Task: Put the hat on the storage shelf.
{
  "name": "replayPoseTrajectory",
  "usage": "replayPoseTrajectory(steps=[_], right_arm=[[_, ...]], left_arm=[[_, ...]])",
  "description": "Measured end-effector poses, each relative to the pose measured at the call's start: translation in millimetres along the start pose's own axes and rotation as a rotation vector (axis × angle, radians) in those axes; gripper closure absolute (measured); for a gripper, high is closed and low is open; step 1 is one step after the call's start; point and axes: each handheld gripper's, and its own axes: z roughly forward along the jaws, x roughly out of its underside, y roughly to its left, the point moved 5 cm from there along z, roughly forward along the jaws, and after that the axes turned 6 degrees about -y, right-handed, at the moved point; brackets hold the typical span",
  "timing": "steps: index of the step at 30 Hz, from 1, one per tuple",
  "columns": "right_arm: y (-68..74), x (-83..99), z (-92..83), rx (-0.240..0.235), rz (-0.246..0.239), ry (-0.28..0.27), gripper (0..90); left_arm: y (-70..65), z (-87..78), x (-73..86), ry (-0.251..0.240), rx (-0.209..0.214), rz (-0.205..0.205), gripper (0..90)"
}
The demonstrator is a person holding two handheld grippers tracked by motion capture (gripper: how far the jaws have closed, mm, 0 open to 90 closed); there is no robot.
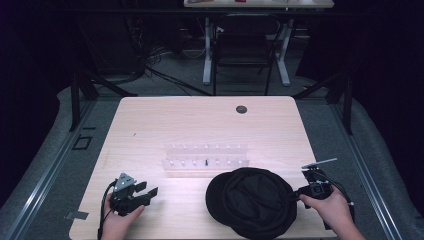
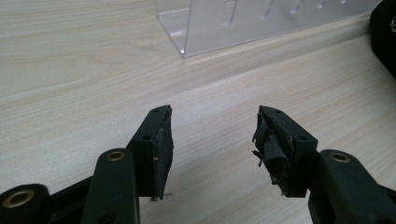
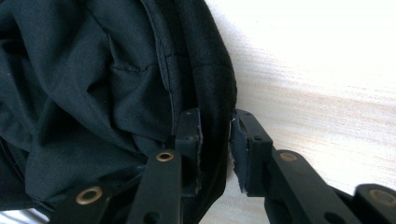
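Here the right gripper (image 3: 215, 149) pinches the rim of a limp black hat (image 1: 252, 200) lying crumpled on the table (image 1: 150, 120), while the left gripper (image 2: 212, 149) gapes wide.

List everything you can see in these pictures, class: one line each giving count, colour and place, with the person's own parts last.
Table: one, light wood, centre.
Rack: one, clear plastic with small pegs, mid-table.
Hat: one, black fabric, front of table, right of centre.
Hole cover: one, dark, round, far edge of table.
Chair: one, black, behind the table.
Left gripper: one, black, jaws apart over bare wood.
Right gripper: one, black, jaws closed on the hat's edge.
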Motion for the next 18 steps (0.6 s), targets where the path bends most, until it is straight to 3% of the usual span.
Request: replayPoseTrajectory(steps=[9, 13, 14, 17, 18], right_arm=[[1.1, -8.3, 3.2, 0.009, 0.021, 0.096, 77.3], [2.3, -11.2, 5.6, 0.008, 0.036, 0.096, 76.7], [1.9, -12.4, 3.9, 0.022, 0.01, 0.131, 76.5], [3.5, -12.8, 7.0, 0.019, 0.03, 0.11, 78.3], [2.9, -13.1, 5.5, 0.027, 0.013, 0.143, 79.2]], left_arm=[[-0.7, 0.5, 0.3, 0.005, 0.002, 0.004, 46.2], [-0.4, 0.6, 0.3, 0.005, 0.002, 0.004, 46.2], [-0.3, 0.7, 0.4, 0.006, 0.001, 0.004, 46.2], [-0.4, 0.5, 0.5, 0.007, 0.001, 0.004, 46.2], [-0.4, 0.6, 0.5, 0.006, 0.001, 0.004, 46.3]])
